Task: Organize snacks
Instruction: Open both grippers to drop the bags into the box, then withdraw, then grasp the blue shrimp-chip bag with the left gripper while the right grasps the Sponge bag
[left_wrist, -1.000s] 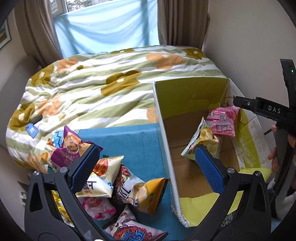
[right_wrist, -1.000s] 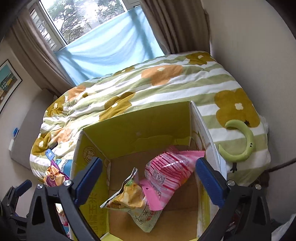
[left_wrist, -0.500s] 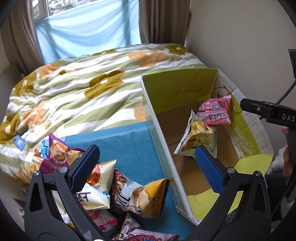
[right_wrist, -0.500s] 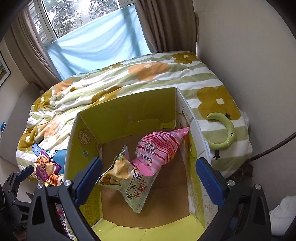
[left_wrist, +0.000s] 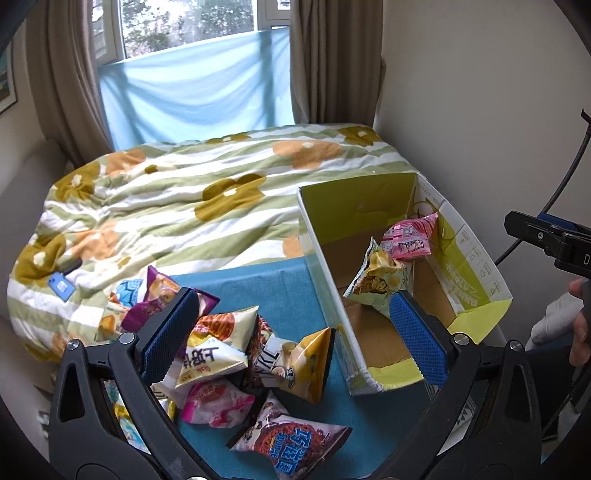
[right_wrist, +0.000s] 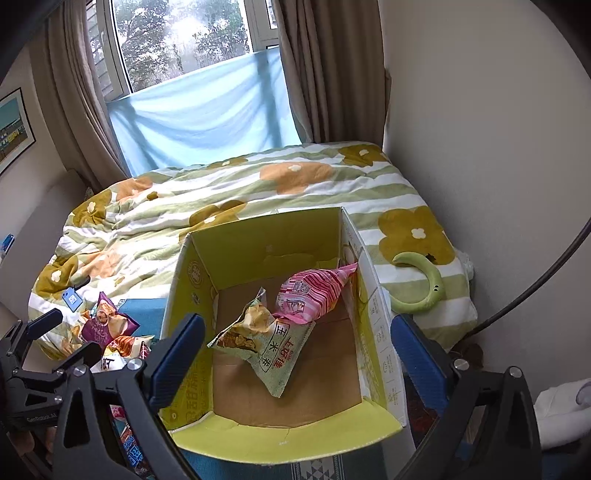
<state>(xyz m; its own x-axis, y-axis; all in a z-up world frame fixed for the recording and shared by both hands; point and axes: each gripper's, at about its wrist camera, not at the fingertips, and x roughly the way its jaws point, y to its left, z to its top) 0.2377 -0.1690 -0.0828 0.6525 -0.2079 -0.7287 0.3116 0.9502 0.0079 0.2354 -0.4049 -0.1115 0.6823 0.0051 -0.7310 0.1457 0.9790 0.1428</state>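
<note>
While both grippers, left and right, gape empty, crinkly foil packets heap left of the cardboard box; only the right view shows a curved green cushion.

The left wrist camera looks down and forward from above the near left, over the pile of snack packets on the blue cloth, with the cardboard box to its right. The right wrist camera sits further right, close above the box, facing straight into it. Both views share the box, the bed and the far window.
</note>
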